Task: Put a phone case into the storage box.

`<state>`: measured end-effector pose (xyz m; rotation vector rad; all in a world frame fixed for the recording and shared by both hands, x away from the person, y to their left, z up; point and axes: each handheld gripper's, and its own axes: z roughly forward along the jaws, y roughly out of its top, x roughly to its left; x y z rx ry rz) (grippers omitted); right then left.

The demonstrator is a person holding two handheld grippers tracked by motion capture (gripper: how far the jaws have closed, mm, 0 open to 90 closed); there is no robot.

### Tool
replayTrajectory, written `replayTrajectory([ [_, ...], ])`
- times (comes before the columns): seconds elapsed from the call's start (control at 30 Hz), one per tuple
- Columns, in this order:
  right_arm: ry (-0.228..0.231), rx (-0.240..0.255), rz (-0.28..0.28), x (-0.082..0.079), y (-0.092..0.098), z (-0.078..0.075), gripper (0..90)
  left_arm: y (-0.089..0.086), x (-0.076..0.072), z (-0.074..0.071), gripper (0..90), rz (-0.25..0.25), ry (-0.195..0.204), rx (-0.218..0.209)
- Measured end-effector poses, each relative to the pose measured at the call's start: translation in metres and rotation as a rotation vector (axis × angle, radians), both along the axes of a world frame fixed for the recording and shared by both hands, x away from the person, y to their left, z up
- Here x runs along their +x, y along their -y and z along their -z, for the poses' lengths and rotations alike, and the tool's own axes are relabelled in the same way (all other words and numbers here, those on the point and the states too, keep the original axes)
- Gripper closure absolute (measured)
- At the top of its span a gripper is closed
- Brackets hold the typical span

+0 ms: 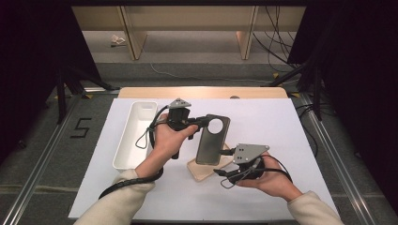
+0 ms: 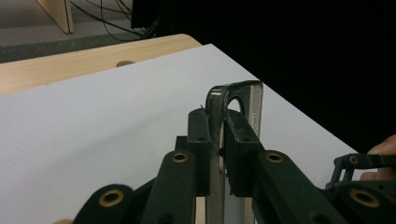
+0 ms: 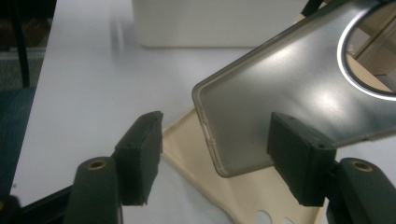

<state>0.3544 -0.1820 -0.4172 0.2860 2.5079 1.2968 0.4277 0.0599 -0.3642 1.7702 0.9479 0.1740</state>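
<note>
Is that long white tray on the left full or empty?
Empty, as far as it shows. From above, the white tray has a bare white floor; nothing lies inside it.

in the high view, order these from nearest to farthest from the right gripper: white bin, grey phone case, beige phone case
1. beige phone case, flat on the table just left of the right gripper.
2. grey phone case, held up just beyond it.
3. white bin, far left.

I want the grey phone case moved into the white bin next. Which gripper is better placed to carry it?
Left. The left gripper is clamped on the grey phone case and sits nearer the white bin. The right gripper is open, its pads off the case.
</note>
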Motion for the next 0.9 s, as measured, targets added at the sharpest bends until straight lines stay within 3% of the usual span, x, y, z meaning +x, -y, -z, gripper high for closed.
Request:
replayTrajectory([
  [0.33, -0.052, 0.078, 0.088, 0.004, 0.011, 0.001, 28.5, -0.011, -0.001, -0.002, 81.4, -0.009, 0.055, 0.017],
  [0.6, -0.069, 0.134, 0.151, 0.007, 0.019, 0.001, 22.2, -0.025, -0.002, -0.006, 81.4, -0.031, 0.08, 0.003],
  [0.9, -0.069, 0.149, 0.177, 0.009, 0.021, 0.001, 19.0, -0.042, -0.002, -0.014, 81.4, -0.057, 0.102, -0.011],
])
